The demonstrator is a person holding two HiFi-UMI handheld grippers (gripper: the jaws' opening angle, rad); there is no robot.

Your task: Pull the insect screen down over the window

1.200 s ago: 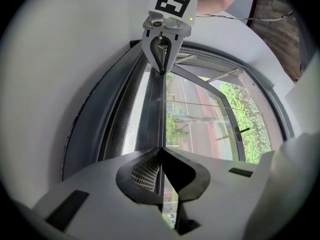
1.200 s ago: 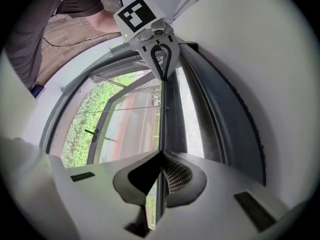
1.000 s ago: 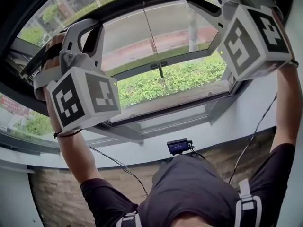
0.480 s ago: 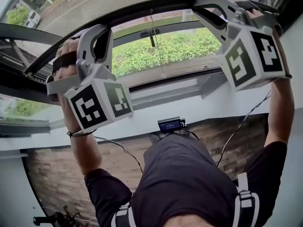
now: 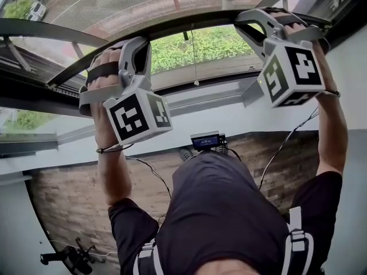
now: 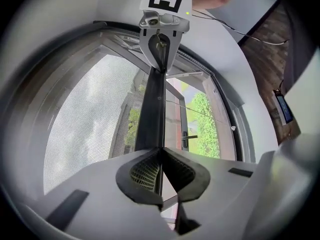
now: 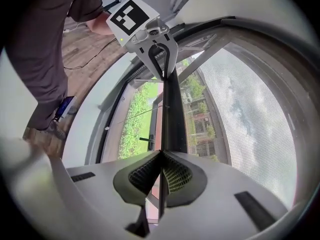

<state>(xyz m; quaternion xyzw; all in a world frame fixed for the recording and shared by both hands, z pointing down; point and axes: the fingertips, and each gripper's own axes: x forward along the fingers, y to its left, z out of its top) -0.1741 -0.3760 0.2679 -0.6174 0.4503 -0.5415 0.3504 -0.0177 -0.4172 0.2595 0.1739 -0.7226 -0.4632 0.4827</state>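
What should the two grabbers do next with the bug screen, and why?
Probably pull the bar lower, both ends evenly. The left gripper and right gripper are each clamped on that dark bar. The mesh hangs above it, and open window shows below it, so the window isn't covered yet.

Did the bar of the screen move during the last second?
Yes. The bar has come down toward the sill; the gap between them is narrower than before.
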